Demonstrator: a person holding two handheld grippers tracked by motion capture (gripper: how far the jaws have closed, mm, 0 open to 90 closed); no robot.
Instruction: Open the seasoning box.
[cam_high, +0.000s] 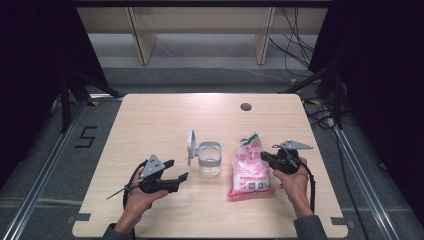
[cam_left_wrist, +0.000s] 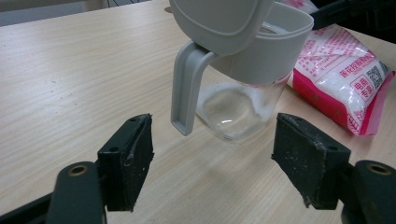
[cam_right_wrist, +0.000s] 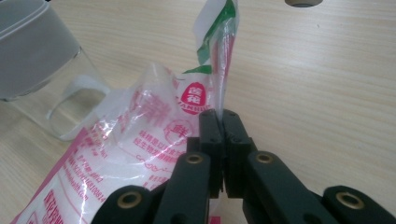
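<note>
R gripper (cam_right_wrist: 223, 122) jaws pinched shut on bag (cam_high: 248, 167) edge beside jar (cam_high: 209, 159) mid-tabletop, L gripper (cam_left_wrist: 212, 158) jaws wide, empty; best lift slowly, keeping bag's mouth upright.

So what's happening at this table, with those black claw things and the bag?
A person sits at a wooden table with a two-jaw gripper in each hand. The right gripper has pinched shut on the upper edge of a pink and white bag of white granules, which lies on the table. The left gripper is open and empty, pointing at a clear jar with a grey collar and its flip lid standing open. The jar looks nearly empty, so filling it from the bag may come next.
</note>
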